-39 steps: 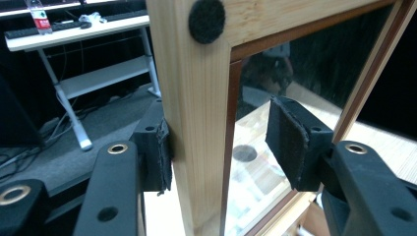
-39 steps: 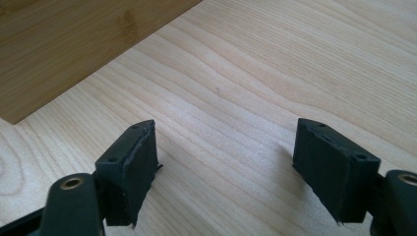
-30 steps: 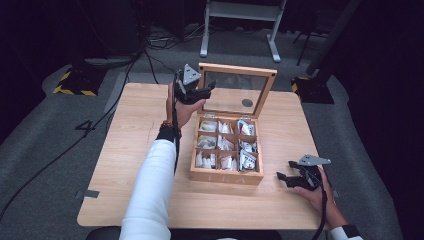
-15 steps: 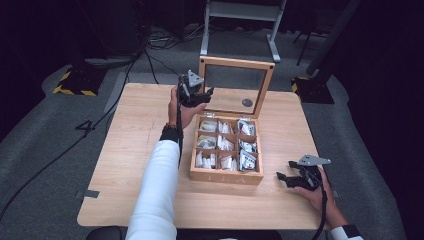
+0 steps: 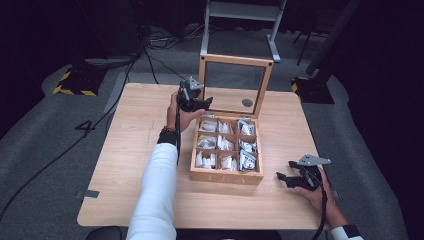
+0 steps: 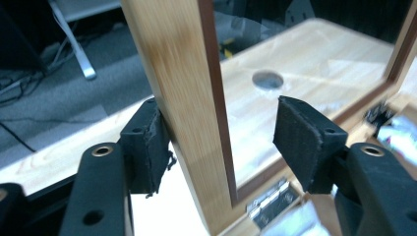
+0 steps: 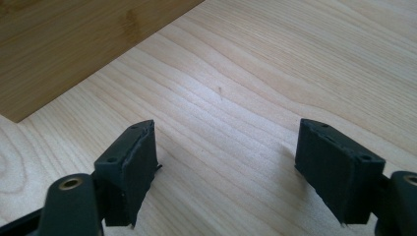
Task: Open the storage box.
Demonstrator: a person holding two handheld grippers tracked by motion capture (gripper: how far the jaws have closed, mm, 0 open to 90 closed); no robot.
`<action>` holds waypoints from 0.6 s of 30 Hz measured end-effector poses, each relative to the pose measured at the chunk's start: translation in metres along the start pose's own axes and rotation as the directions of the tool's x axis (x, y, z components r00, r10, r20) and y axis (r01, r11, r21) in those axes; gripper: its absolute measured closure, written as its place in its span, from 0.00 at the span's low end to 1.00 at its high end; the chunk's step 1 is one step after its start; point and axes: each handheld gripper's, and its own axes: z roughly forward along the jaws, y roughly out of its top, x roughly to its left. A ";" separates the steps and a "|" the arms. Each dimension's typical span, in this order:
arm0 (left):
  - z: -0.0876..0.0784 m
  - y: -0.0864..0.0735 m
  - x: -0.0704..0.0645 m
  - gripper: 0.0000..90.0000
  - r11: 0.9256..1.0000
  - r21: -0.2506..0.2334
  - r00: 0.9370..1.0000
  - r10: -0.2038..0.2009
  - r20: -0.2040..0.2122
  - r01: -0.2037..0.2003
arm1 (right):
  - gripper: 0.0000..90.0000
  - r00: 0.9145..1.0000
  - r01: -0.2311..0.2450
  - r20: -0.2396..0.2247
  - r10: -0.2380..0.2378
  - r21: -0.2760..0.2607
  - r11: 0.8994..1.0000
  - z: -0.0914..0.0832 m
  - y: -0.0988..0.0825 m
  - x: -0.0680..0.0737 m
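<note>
1. Here, a wooden box (image 5: pixel 226 176) with nine compartments is seen standing at the middle of the table (image 5: pixel 125 150), its glass-paned lid (image 5: pixel 235 86) raised upright at the far edge.
2. The left hand-held gripper (image 5: pixel 202 102) is held at the lid's left frame post (image 6: pixel 182 98), just above the hinge (image 6: pixel 268 199).
3. The post is seen between its jaws: the left pad (image 6: pixel 150 147) is touching the outer face, while the right pad (image 6: pixel 300 142) is standing apart from the glass side; the jaws have just been opening and the post is not clamped.
4. The right hand-held gripper (image 5: pixel 284 178) is rested on the table just right of the box's front corner, its jaws spread wide with nothing between them.
</note>
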 end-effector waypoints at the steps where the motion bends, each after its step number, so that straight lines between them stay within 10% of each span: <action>1: 0.002 -0.003 0.001 0.43 1.000 0.013 1.000 -0.007 -0.002 0.007 | 0.26 1.000 0.000 -0.001 0.000 0.000 1.000 0.000 0.000 0.000; 18: 0.006 -0.009 -0.005 0.38 0.999 0.033 0.999 0.014 -0.034 -0.013 | 0.26 1.000 0.001 -0.003 -0.001 0.000 1.000 0.000 0.000 0.000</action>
